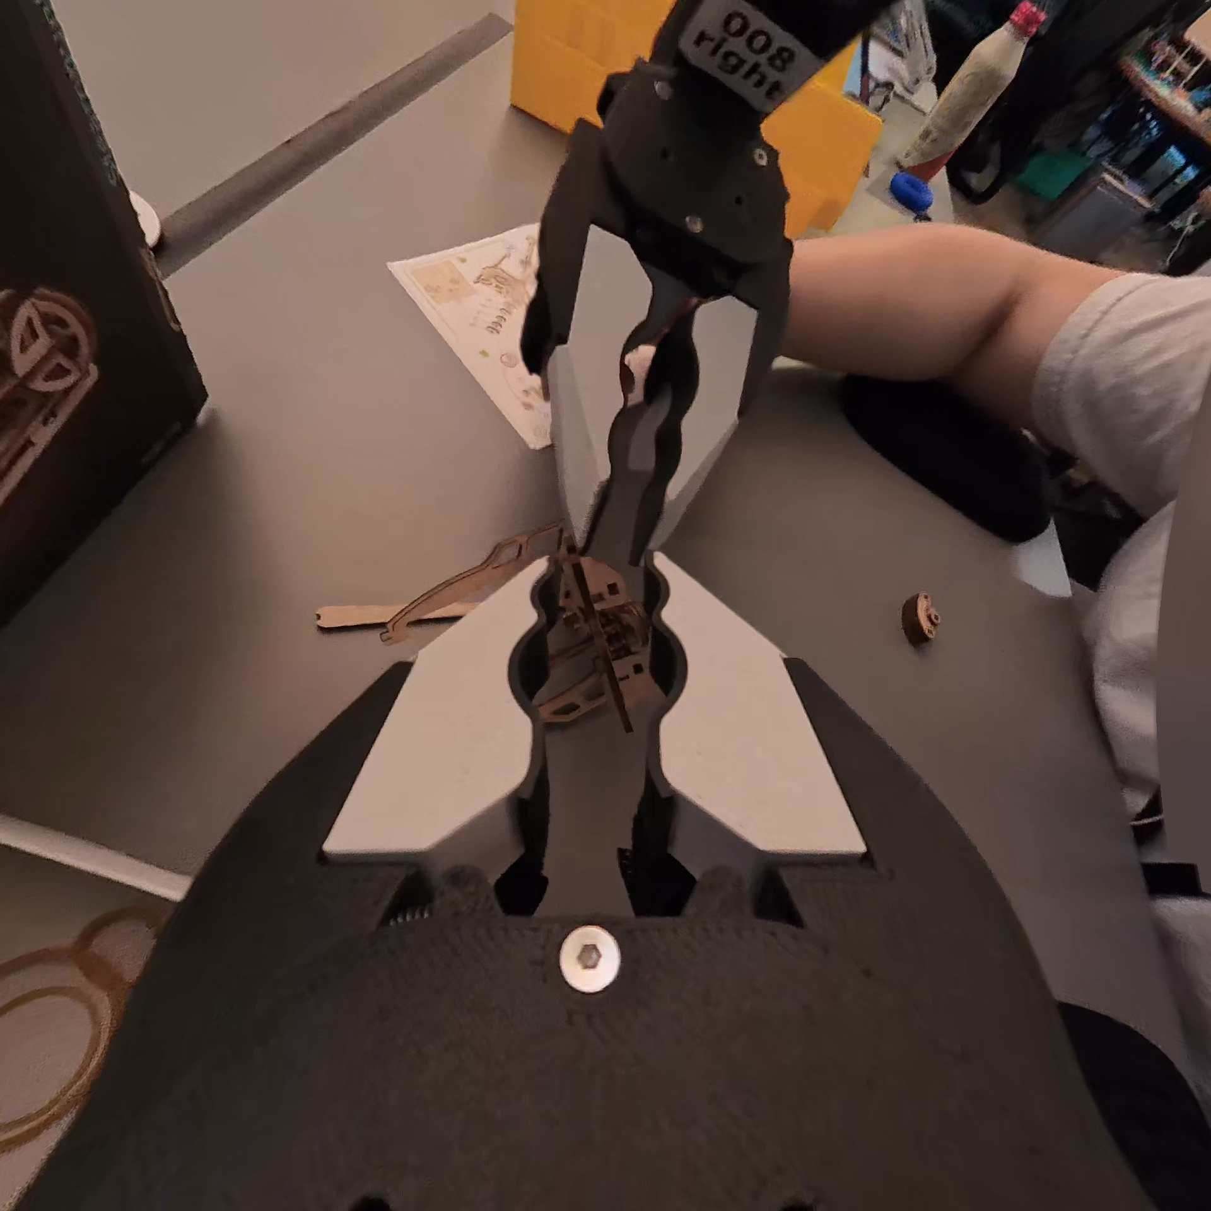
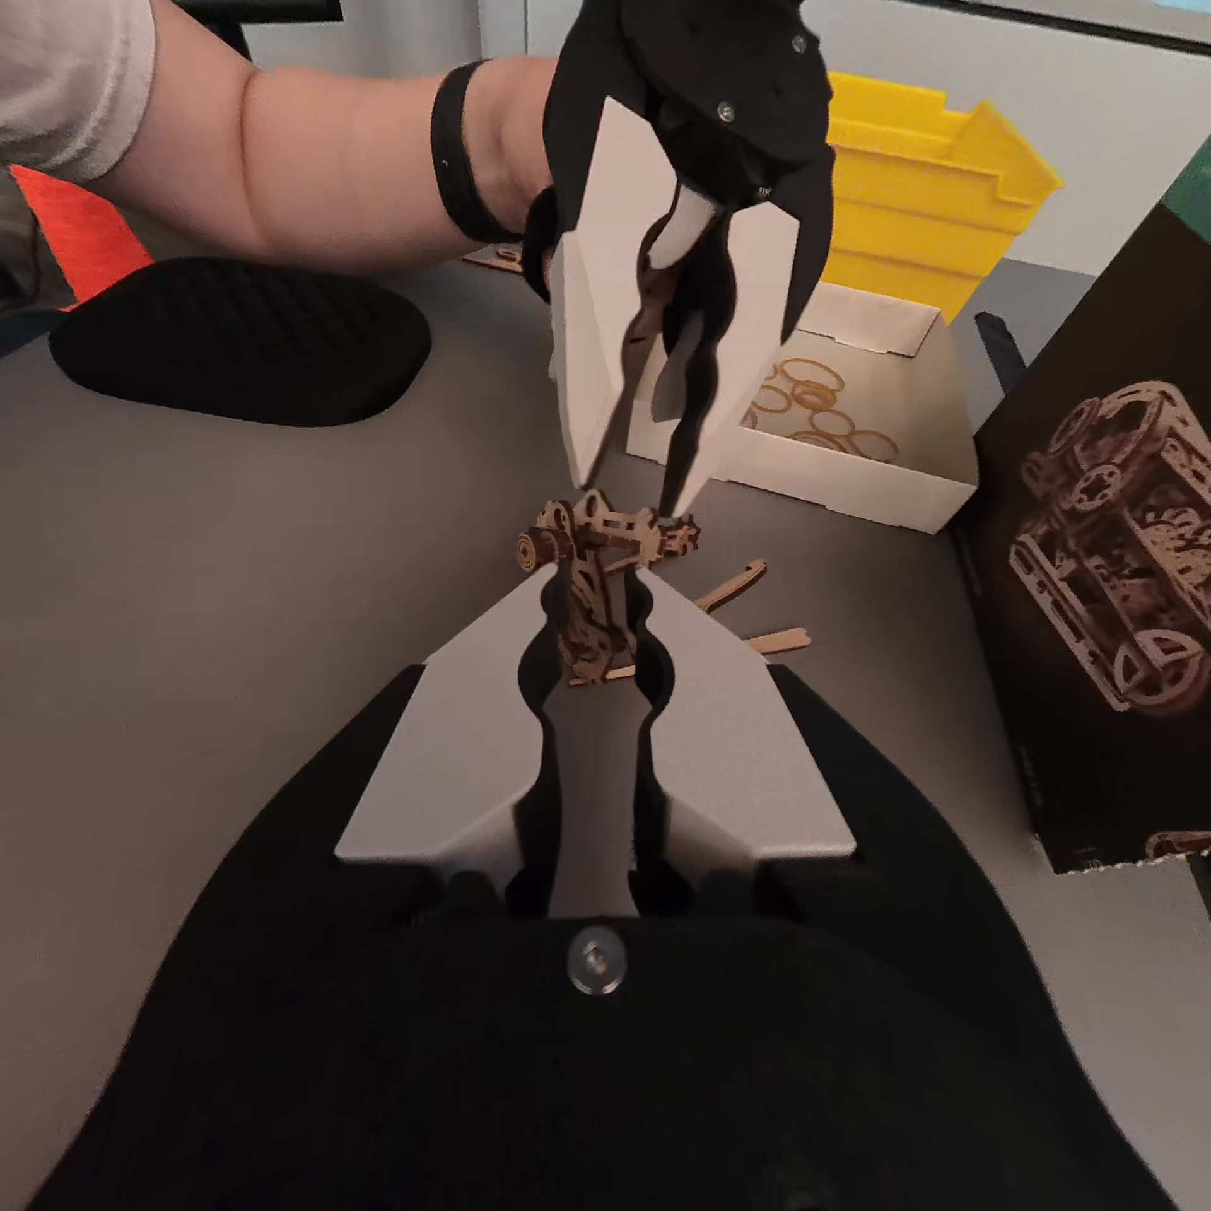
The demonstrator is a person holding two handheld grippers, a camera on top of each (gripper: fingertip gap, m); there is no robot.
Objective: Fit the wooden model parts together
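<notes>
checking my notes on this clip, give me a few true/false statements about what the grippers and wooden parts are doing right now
1. Both grippers meet at the wooden model assembly. True.
2. The flat wooden strip is held by the left gripper. False: it lies on the grey table.
3. The white tray holds rubber bands. True.
4. The small round wooden piece sits inside the tray. False: it lies loose on the table.
5. The right gripper is wide open and empty. False: its fingers flank the assembly.
</notes>
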